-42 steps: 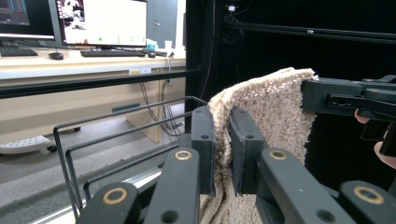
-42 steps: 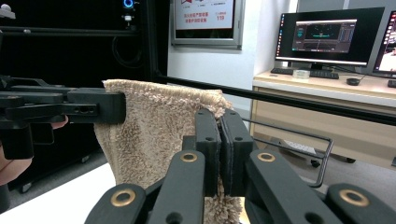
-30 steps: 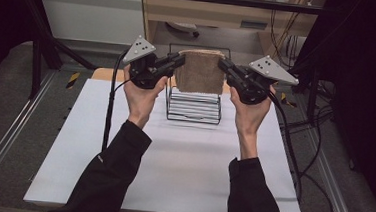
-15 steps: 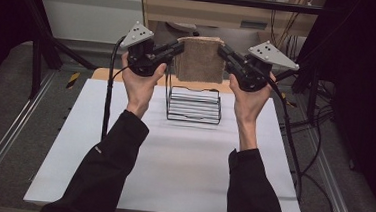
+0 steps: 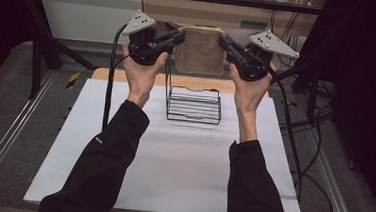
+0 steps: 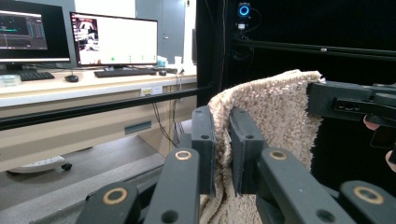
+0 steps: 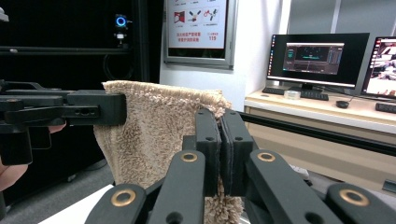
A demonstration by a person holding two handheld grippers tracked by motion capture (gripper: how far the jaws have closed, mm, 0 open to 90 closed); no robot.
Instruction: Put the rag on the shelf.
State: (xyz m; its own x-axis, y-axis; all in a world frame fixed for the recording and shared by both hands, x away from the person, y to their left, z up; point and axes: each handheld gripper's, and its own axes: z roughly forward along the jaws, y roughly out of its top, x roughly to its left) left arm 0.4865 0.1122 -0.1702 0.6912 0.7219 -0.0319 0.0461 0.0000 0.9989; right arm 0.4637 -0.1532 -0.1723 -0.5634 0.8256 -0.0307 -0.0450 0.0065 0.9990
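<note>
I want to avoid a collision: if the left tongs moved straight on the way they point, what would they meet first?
Probably the right tongs, facing them across the beige towel that both hold; depth is hard to judge.

1. The bottom of the brown towel [image 6: 275, 121] runs off the lower edge in the left gripper view, so how far it hangs down there cannot be told.
2. The right tool [image 6: 322, 100] reaches in from the right side of that view, and its body is cut off by the edge.
3. In the high view the towel [image 5: 200, 49] hides the back wall of the wire rack [image 5: 194, 104].
4. The person's elbows are cut off at the bottom of the high view.
5. The words on the screens [image 7: 317, 56] are too small to read.
</note>
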